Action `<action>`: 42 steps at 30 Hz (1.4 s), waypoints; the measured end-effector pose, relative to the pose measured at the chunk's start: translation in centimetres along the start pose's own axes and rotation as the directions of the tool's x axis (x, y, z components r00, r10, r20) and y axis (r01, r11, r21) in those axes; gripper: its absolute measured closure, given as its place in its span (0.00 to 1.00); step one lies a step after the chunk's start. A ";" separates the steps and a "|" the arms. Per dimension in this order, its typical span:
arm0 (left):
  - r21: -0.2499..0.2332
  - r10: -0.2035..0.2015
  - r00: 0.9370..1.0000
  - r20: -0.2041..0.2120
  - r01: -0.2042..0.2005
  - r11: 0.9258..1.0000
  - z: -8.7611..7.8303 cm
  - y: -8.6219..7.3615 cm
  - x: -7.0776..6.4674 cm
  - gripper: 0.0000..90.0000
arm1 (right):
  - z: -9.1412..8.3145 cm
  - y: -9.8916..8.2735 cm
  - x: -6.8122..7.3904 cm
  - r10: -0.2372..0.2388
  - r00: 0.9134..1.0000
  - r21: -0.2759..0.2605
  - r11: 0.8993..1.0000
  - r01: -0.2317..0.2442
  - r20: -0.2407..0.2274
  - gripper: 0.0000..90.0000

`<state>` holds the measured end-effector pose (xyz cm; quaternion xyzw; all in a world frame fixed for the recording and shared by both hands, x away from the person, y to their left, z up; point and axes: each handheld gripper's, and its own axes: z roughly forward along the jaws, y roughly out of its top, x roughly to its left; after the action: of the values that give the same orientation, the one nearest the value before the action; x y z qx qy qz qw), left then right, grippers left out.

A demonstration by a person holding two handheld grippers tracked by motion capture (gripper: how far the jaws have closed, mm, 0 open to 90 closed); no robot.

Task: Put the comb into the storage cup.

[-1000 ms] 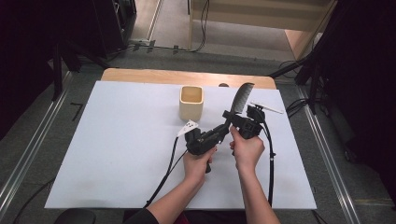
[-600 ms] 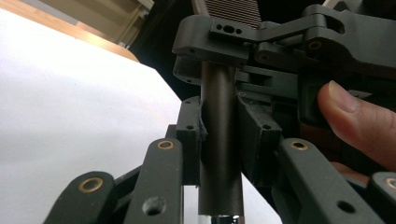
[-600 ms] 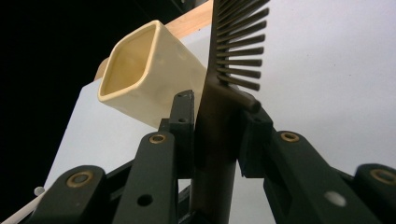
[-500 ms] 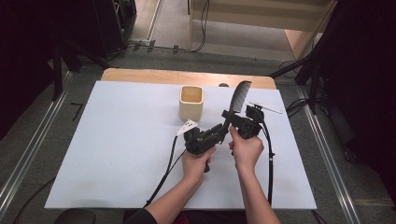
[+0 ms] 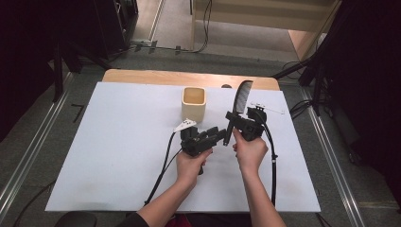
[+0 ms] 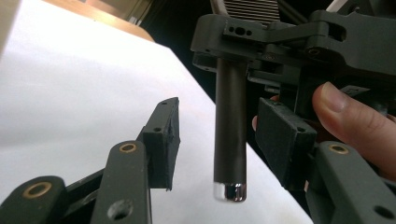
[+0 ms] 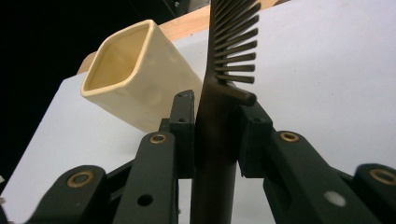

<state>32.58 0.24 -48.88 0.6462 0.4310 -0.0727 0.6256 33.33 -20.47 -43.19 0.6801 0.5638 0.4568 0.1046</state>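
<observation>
A dark comb point(image 5: 242, 97) stands nearly upright above the table, teeth up. My right gripper point(image 5: 235, 119) is shut on its handle just below the teeth; in the right gripper view the handle point(image 7: 218, 140) sits pinched between both pads. The round handle point(image 6: 230, 135) hangs down with a silver tip, and my left gripper point(image 6: 222, 140) stands open with one jaw on each side of it, not touching. In the high view the left gripper point(image 5: 221, 134) points right at the handle's lower end. A cream square cup point(image 5: 194, 103) stands upright behind the grippers, and its opening point(image 7: 122, 56) faces the right gripper's camera.
The white table cover point(image 5: 108, 142) has free room to the left and front. A wooden edge point(image 5: 142, 75) runs along the back. A thin white item point(image 5: 268, 108) lies right of the comb. Cables point(image 5: 273, 161) trail from both grippers toward the person.
The comb has swung from leaning right to nearly upright in the right gripper. The left gripper has edged closer, its open jaws now around the handle's lower end.
</observation>
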 end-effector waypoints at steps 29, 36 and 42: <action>0.411 0.176 0.983 -0.055 -0.139 0.901 -2.6 1.2 1.0 0.44 | 0.3 -0.7 0.4 -0.077 0.997 0.009 0.997 0.077 -0.002 0.78; 0.479 0.226 0.974 -0.028 -0.186 0.858 -3.4 1.4 0.8 0.44 | 0.5 -0.9 0.7 -0.115 0.993 0.016 0.993 0.115 0.001 0.78; 0.531 0.272 0.962 0.007 -0.234 0.814 -3.8 1.4 0.8 0.43 | 0.5 -0.9 0.9 -0.131 0.991 0.001 0.991 0.131 -0.015 0.78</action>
<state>32.28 4.19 -47.57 0.8464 0.3263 -0.0820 0.4129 33.03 -19.23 -43.63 0.6385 0.6084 0.4533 0.1293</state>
